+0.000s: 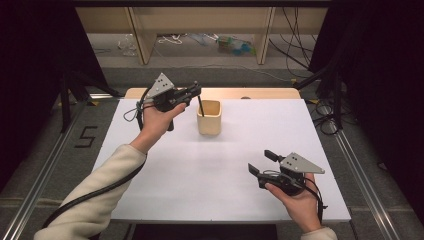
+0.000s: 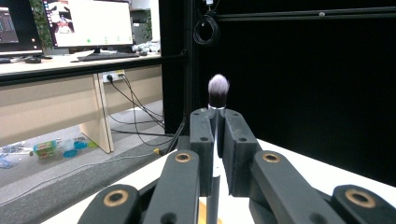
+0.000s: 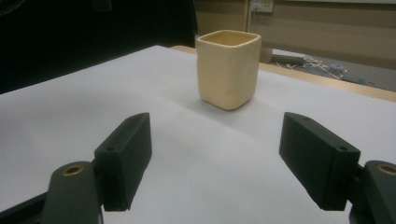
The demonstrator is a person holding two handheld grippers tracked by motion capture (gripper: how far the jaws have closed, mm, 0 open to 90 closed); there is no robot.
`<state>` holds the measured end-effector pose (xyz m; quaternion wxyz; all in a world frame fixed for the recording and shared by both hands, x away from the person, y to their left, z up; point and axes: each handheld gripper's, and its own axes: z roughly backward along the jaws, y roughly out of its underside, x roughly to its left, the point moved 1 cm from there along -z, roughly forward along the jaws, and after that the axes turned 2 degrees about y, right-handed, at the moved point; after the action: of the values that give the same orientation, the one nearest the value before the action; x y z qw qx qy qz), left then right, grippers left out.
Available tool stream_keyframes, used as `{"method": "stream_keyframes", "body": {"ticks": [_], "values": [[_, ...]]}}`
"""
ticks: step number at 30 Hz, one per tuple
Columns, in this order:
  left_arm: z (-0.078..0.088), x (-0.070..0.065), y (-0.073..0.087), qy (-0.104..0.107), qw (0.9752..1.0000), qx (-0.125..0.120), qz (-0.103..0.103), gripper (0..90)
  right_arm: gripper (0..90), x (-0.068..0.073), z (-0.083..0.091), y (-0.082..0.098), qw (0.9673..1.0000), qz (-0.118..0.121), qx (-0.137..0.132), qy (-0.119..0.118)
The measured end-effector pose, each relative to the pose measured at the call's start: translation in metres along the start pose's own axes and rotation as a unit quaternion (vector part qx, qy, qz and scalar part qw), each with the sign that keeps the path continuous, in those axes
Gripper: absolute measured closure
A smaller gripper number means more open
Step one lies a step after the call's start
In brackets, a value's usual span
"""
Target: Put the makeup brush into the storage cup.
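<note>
The slim black-handled makeup brush with a soft grey-white tuft (image 2: 218, 91) sits clenched in our left tongs (image 1: 196, 90), handle down and bristles up in the left gripper view. In the high view its dark handle (image 1: 201, 106) slants down from the jaw tips into the mouth of the pale yellow, square-sided ceramic cup (image 1: 209, 117), which stands toward the far middle of the white tabletop (image 1: 175, 175). Whether the handle's end rests on the cup's floor we cannot tell.

We judge the brush to be very light and stiff along its handle, with a tuft that crushes easily — so the handle is the place to hold it, as the jaws now do, just below the ferrule. A smooth, thin handle can twist or slide between flat pads, so we would keep the squeeze firm until it leans on the cup's rim. The cup looks heavy enough to stay put, though a sideways nudge from the handle could tip or scoot it on the smooth sheet.

Our right tongs (image 1: 261, 162) hover released near the front right of the tabletop, well apart from the cup — jaws spread wide with nothing between them, facing the cup (image 3: 228, 69) in the right gripper view.
</note>
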<state>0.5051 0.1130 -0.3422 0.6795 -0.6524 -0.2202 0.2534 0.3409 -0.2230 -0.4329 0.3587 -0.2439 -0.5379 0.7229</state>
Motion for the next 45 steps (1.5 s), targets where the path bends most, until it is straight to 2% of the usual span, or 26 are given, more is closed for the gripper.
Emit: {"method": "stream_keyframes", "body": {"ticks": [45], "values": [[-0.024,0.004,-0.005,-0.004,1.0,0.002,-0.006,83.6,26.4,0.0,0.001,0.0,1.0,-0.001,0.003,-0.001]]}}
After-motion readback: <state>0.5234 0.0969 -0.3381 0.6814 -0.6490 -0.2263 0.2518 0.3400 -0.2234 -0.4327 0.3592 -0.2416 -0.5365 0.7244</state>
